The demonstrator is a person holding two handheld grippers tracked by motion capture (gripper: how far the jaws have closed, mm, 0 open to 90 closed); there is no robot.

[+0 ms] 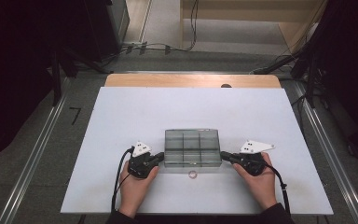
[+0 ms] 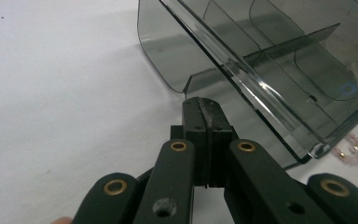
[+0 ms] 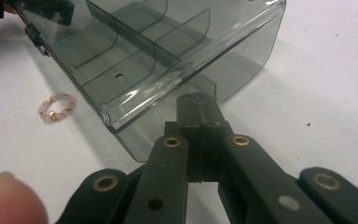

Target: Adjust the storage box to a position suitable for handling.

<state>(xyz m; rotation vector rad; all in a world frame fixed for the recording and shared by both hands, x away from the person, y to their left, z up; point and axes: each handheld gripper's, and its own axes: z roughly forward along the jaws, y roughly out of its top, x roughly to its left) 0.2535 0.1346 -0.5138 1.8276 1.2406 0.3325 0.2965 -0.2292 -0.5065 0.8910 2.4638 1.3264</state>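
A smoky clear plastic box (image 1: 192, 148) with several compartments and an open lid lies on the white board. A small pink bead bracelet (image 1: 193, 175) rests just in front of it. My left gripper (image 1: 159, 157) is at the box's left end, my right gripper (image 1: 223, 155) at its right end. In the left gripper view the jaws (image 2: 204, 103) are pressed together, tips against the box's end wall (image 2: 168, 51), with the bracelet (image 2: 352, 149) beyond. In the right gripper view the jaws (image 3: 196, 100) are likewise together at the box's (image 3: 135, 51) end wall, the bracelet (image 3: 57, 107) to the left.
The white board (image 1: 121, 116) covers a wooden table (image 1: 191, 80) whose far edge shows behind it. Cables trail from both grippers toward the near edge. Dark stands and floor rails flank the table. A thumb (image 3: 9, 198) shows in the right gripper view.
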